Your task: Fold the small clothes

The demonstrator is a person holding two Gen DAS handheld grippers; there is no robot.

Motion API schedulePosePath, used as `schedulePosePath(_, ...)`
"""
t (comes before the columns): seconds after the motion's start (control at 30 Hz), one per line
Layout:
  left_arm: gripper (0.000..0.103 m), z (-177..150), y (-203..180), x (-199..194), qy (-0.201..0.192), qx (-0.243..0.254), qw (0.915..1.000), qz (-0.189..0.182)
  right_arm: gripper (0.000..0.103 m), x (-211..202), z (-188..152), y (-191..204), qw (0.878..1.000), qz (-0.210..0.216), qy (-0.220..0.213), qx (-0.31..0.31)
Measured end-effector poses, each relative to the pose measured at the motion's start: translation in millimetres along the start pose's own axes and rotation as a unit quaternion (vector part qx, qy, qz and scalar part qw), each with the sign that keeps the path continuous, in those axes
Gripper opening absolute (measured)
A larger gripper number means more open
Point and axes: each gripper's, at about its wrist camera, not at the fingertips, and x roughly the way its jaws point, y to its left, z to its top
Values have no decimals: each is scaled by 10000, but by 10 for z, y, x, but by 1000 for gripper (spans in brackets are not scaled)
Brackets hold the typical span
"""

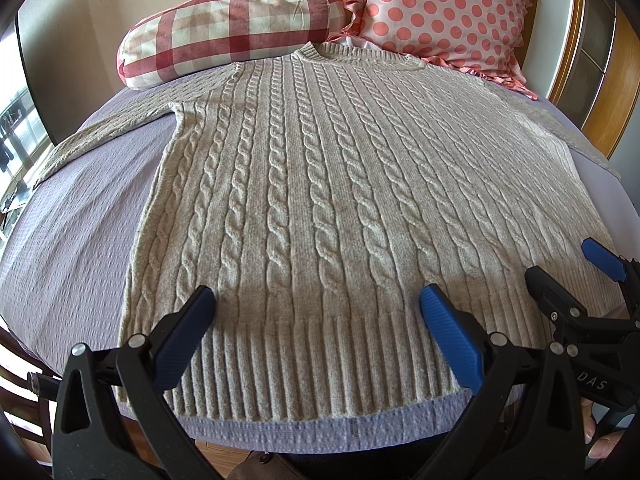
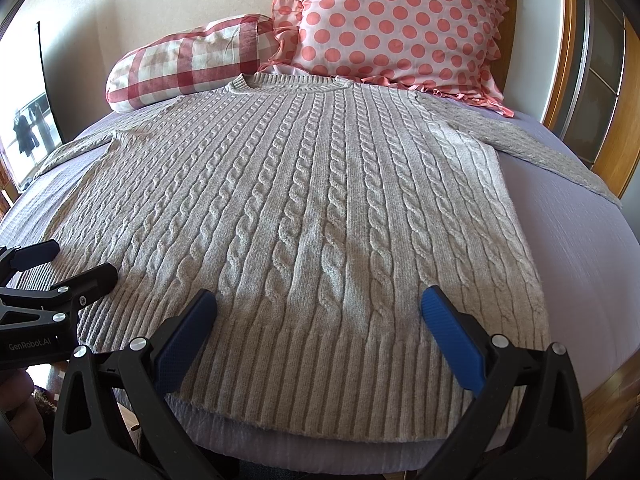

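Observation:
A beige cable-knit sweater lies flat, face up, on a lilac bedspread, collar far, ribbed hem near me, both sleeves spread sideways. It also shows in the right wrist view. My left gripper is open and empty, hovering just above the hem's left half. My right gripper is open and empty above the hem's right half. The right gripper also shows at the right edge of the left wrist view, and the left gripper shows at the left edge of the right wrist view.
A red-and-white checked bolster and a pink polka-dot pillow lie behind the collar against a cream wall. A wooden bed frame runs along the right. The bed's near edge lies just below the hem.

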Motion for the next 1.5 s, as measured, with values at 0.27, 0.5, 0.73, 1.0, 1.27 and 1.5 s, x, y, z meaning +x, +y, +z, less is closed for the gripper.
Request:
schedulePosePath(0.27,101,0,0,0,0,-1,10000,0,102,-1,-2,1,10000,0,1,-1)
schedulePosePath(0.5,101,0,0,0,-2,-1,10000,1,102,-3,-3,-2,10000,-1,0,-1)
schedulePosePath(0.73,101,0,0,0,-3,1,10000,1,102,-4,-4,-3,10000,-1,0,-1)
schedulePosePath(1.0,101,1,0,0,-6,1,10000,1,102,-4,-3,-4,10000,-1,-2,-1)
schedulePosePath(1.27,101,0,0,0,-5,2,10000,1,102,3,-1,-6,10000,2,1,-7)
schedulePosePath(1.5,101,6,0,3,3,34,10000,-6,102,-3,55,-143,9996,287,-21,19)
